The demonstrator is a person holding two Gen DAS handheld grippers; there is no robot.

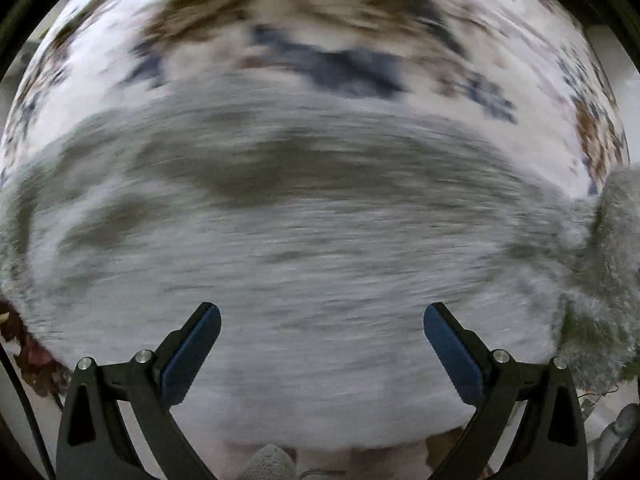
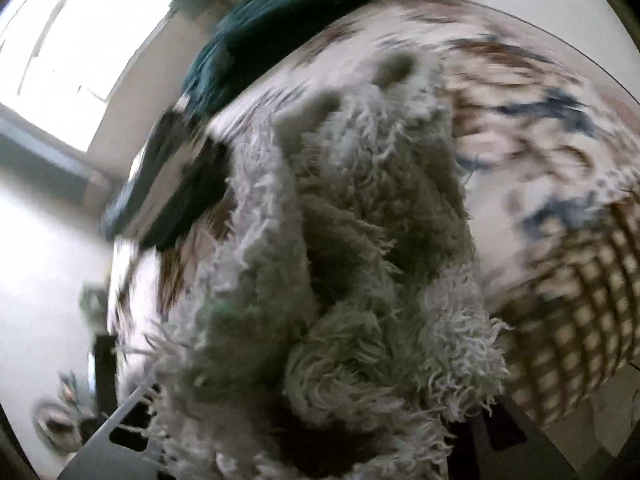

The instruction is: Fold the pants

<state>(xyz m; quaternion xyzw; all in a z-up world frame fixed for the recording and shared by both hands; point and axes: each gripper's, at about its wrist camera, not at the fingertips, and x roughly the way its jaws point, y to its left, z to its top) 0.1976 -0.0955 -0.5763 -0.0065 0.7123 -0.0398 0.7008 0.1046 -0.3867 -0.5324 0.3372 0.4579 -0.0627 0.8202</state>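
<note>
The pants [image 1: 304, 240] are grey, shaggy fleece, spread over a bed with a white, brown and blue patterned cover [image 1: 328, 40]. The left wrist view is motion-blurred. My left gripper [image 1: 322, 344] is open and empty just above the fleece, its blue pads [image 1: 192, 356] wide apart. In the right wrist view a bunched heap of the same fleece [image 2: 360, 240] fills the middle and hangs over my right gripper [image 2: 320, 440]. Its fingers are buried under the fabric, so their state does not show.
A dark teal pillow or cloth [image 2: 248, 52] lies at the bed's far end. A brown checked part of the cover [image 2: 580, 320] drops off at the right. A bright window [image 2: 88, 40] is at the upper left. A dark blurred object [image 2: 168, 184] sits near the bed's edge.
</note>
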